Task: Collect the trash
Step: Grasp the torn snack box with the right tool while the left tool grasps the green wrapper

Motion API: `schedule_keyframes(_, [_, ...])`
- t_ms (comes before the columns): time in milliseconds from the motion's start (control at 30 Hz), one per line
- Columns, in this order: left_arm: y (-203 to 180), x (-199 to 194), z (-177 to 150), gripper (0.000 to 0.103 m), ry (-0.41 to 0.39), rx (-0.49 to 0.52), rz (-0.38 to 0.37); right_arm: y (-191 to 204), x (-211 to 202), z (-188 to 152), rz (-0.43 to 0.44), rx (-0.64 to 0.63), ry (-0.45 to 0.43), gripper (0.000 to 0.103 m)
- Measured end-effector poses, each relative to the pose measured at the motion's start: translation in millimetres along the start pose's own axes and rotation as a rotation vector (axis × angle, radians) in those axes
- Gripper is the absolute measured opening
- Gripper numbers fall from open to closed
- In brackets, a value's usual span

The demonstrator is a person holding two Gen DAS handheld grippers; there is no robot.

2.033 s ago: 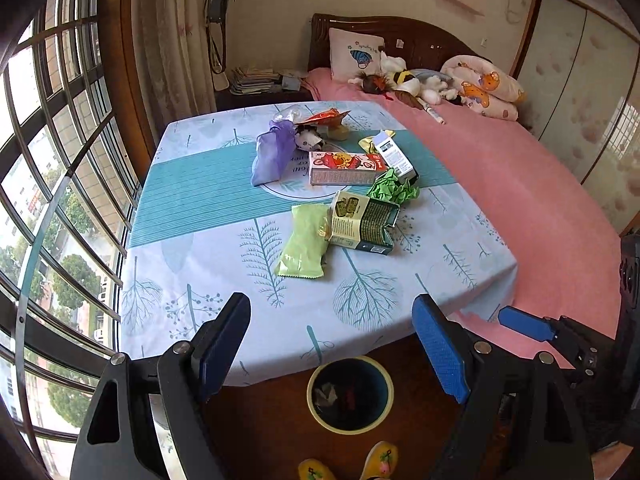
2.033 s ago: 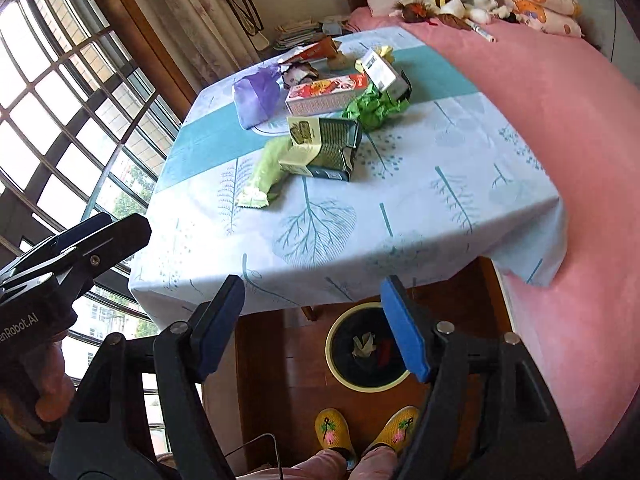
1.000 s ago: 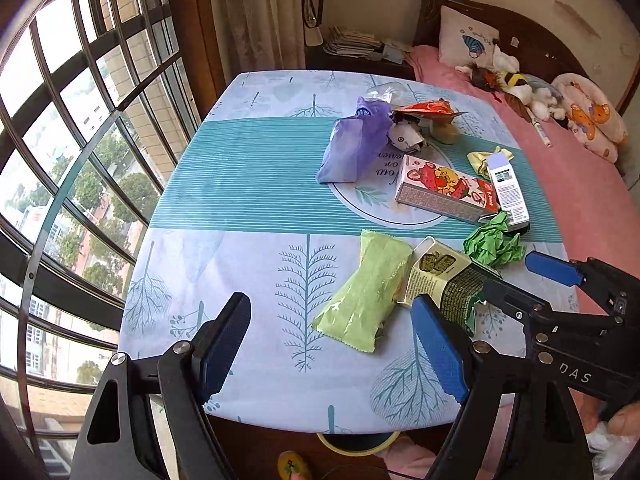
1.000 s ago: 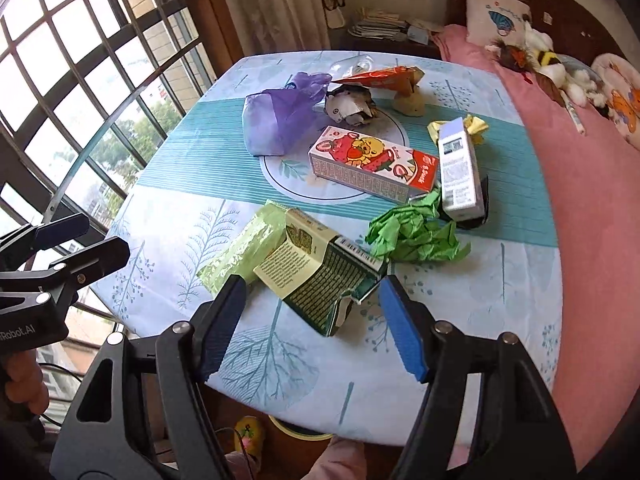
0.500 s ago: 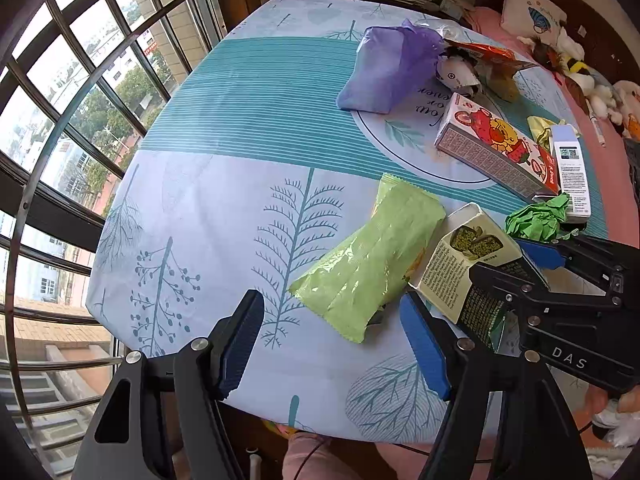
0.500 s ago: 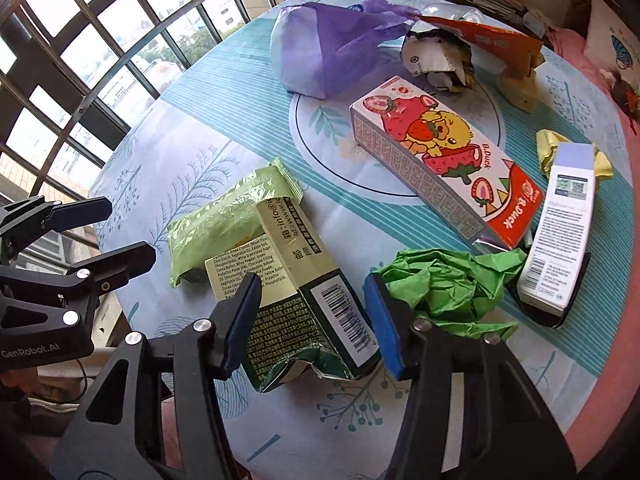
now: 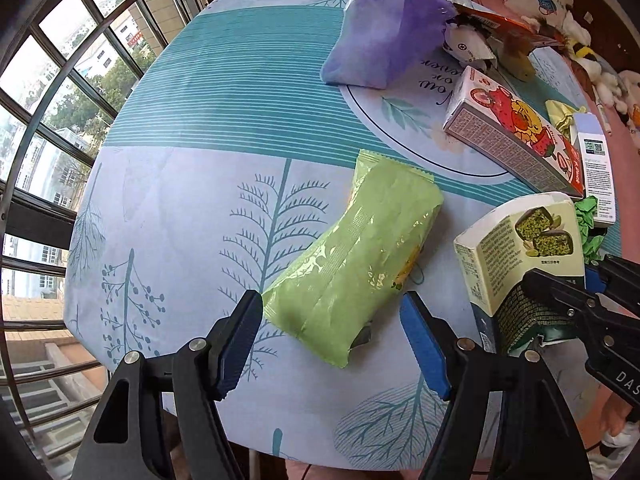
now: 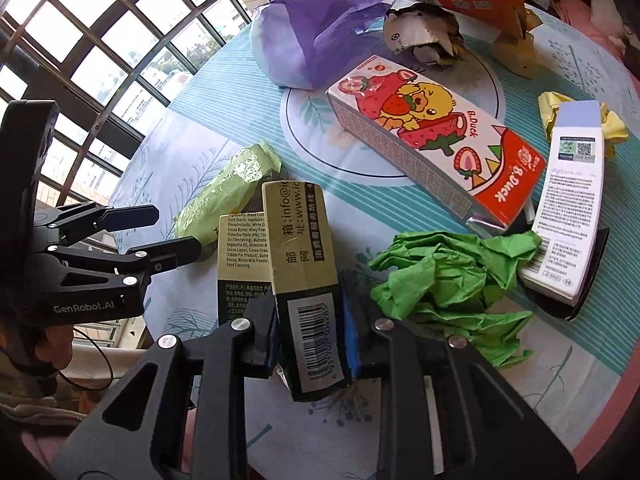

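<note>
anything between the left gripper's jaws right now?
Yes: the near end of the green snack wrapper lies between the open jaws of the left gripper, not clamped. The left wrist view shows it.

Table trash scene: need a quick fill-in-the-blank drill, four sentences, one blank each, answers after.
1. The right gripper is closing on the dark ____ carton.
2. The left gripper straddles the ____ snack packet, pads apart from it.
3. The crumpled paper is ____ in colour.
4. The duck box carries ____ fruit pictures.

Missing words: barcoded; green; green; strawberry
</note>
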State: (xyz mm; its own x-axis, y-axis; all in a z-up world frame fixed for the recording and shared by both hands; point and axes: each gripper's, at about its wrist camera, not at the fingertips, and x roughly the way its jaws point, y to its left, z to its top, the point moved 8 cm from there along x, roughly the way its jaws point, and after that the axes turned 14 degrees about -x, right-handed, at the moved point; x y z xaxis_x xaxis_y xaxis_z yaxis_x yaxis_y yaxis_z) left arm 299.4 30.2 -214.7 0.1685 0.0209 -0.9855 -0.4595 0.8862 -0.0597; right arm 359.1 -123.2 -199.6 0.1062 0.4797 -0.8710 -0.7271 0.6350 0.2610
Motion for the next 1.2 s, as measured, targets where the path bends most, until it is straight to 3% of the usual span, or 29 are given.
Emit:
schedule_keyframes(233, [-14.0, 16.2, 12.0, 0.071, 0.021, 0.009, -0.019, -13.0, -8.1, -3.5, 0.003, 0.041, -0.014, 0.022])
schedule_keyframes(433, [-23.6, 22.0, 18.6, 0.049, 0.015, 0.032, -0.013, -9.0, -2.7, -4.7, 0.006, 0.041, -0.006, 0.022])
schedule_keyframes(567, [-21.8, 18.6, 21.8, 0.024, 0.001, 0.015, -0.025, -6.9, -0.9, -5.2, 0.014, 0.045, -0.005, 0.022])
schedule_keyframes(667, [-16.4, 16.2, 21.8, 0.019, 0.002, -0.008, -0.027, -5.3, 0.4, -2.9, 0.012, 0.05, -0.009, 0.022])
schedule_keyframes(933, [-5.3, -14.8, 14.7, 0.017, -0.056, -0.014, -0.044, 1.6, -9.4, 2.7, 0.002, 0.074, -0.051, 0.022])
schedule_keyframes(1200, [1.4, -64.0, -3.3, 0.017, -0.135, 0.05, -0.054, 26.8, -29.4, 9.4, -0.015, 0.103, -0.104, 0.022])
